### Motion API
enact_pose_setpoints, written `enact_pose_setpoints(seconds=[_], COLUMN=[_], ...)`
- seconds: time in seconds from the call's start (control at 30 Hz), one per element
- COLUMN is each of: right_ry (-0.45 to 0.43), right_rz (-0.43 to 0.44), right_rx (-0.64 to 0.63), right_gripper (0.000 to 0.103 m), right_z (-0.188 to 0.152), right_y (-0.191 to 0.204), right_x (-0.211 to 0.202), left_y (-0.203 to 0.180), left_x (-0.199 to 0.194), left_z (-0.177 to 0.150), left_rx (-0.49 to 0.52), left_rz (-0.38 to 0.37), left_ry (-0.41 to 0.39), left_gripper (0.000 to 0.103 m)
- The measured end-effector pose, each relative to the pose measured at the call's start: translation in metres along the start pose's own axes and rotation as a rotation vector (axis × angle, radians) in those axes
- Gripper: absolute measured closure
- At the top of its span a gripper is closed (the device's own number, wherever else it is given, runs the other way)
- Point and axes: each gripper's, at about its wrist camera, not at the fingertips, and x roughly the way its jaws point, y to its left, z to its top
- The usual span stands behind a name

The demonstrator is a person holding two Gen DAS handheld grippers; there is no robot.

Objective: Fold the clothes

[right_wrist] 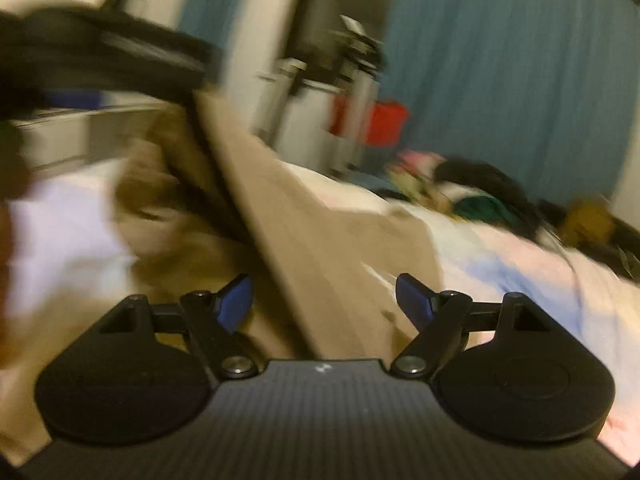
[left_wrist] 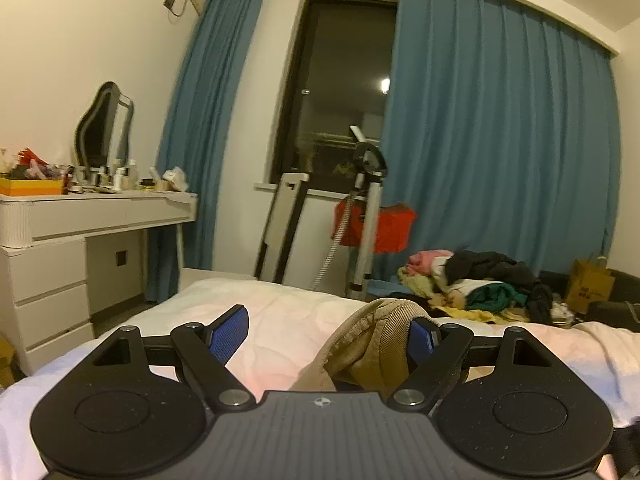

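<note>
My left gripper (left_wrist: 326, 330) is standing wide open, tan clothes (left_wrist: 372, 340) bunching against its right pad. My right gripper (right_wrist: 324, 300) is gaping wide too, gripping nothing.

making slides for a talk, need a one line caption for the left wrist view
Left tool wide open above the bed, tan garment draped against its right pad, unfolded clothes pile beyond.

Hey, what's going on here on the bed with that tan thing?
A person is working with two handheld tongs over a bed, handling a tan garment. The left tongs stand wide open, with a bunched ribbed part of the garment draped against the right-hand pad. The right tongs are also open, above the fabric spread on the bed. A pile of other clothes waits at the far side.
</note>
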Motion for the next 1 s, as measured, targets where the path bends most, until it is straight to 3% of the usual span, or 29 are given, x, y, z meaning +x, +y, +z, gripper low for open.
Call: enact_pose_setpoints(seconds=[0.07, 0.23, 0.37, 0.43, 0.6, 0.87, 1.0], right_ry=[0.029, 0.130, 0.216, 0.156, -0.041, -0.047, -0.070], right_rz=[-0.070, -0.103, -0.089, -0.137, -0.195, -0.159, -0.161], right_rx=[0.114, 0.456, 0.553, 0.598, 0.559, 0.578, 0.573], right_gripper=[0.023, 0.019, 0.019, 0.019, 0.019, 0.019, 0.019], right_z=[-0.002, -0.012, -0.029, -0.025, -0.006, -0.008, -0.007], right_y=[-0.022, -0.086, -0.103, -0.113, -0.122, -0.132, -0.131], right_x=[0.007, -0.004, -0.005, -0.006, -0.024, -0.026, -0.035], left_y=[0.002, 0.002, 0.004, 0.002, -0.004, -0.028, -0.035], left_x=[0.000, 0.001, -0.002, -0.004, -0.005, 0.003, 0.021], left_z=[0.000, 0.002, 0.003, 0.002, -0.003, -0.027, -0.042], left_rx=[-0.009, -0.029, -0.046, -0.032, 0.017, 0.196, 0.242], left_rz=[0.015, 0.039, 0.030, 0.032, 0.005, -0.013, 0.060], left_ry=[0.001, -0.019, -0.017, -0.013, 0.018, 0.139, 0.216], left_gripper=[0.019, 0.019, 0.019, 0.019, 0.019, 0.019, 0.019])
